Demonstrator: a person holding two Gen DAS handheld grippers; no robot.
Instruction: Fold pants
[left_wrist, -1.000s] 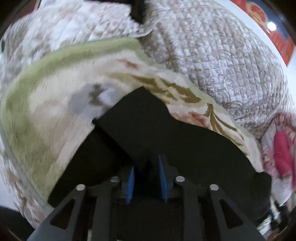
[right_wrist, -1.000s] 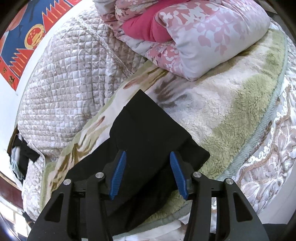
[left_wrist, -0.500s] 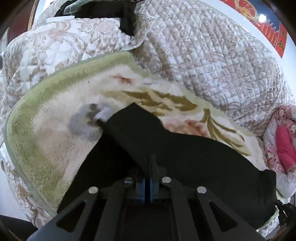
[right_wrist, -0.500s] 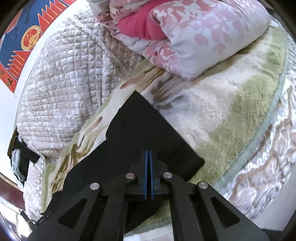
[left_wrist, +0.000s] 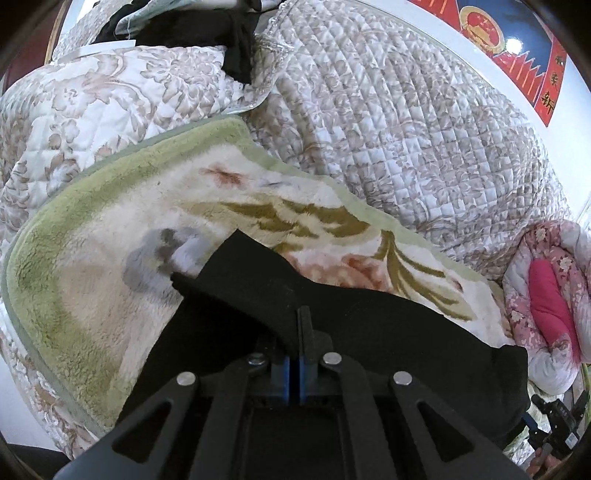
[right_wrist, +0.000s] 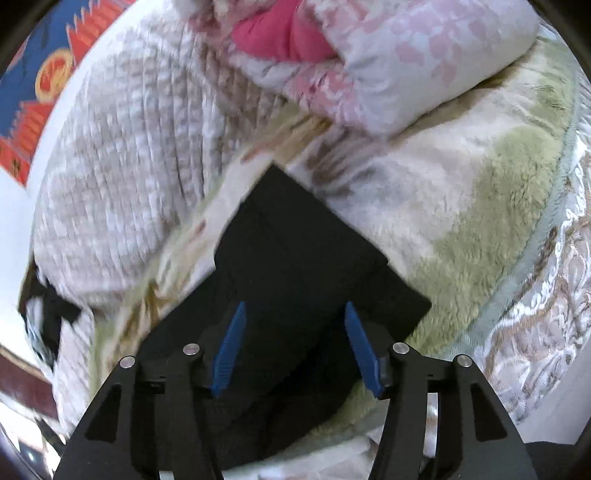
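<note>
Between the left gripper's (left_wrist: 295, 354) closed blue pads we see a raised fold of the black pants (left_wrist: 369, 325) pinched tight, while the right gripper (right_wrist: 293, 343) is opening, its pads clear of the cloth lying between them. The pants lie spread on a fleecy green-edged blanket (left_wrist: 92, 295), with a quilted bedspread (left_wrist: 406, 129) beyond and a pink floral quilt (right_wrist: 406, 66) at the far right.

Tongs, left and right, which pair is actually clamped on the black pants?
The left tongs: blue pads pressed together, pinching a raised fold of the pants. The right tongs are opening, pads apart above the cloth.
</note>
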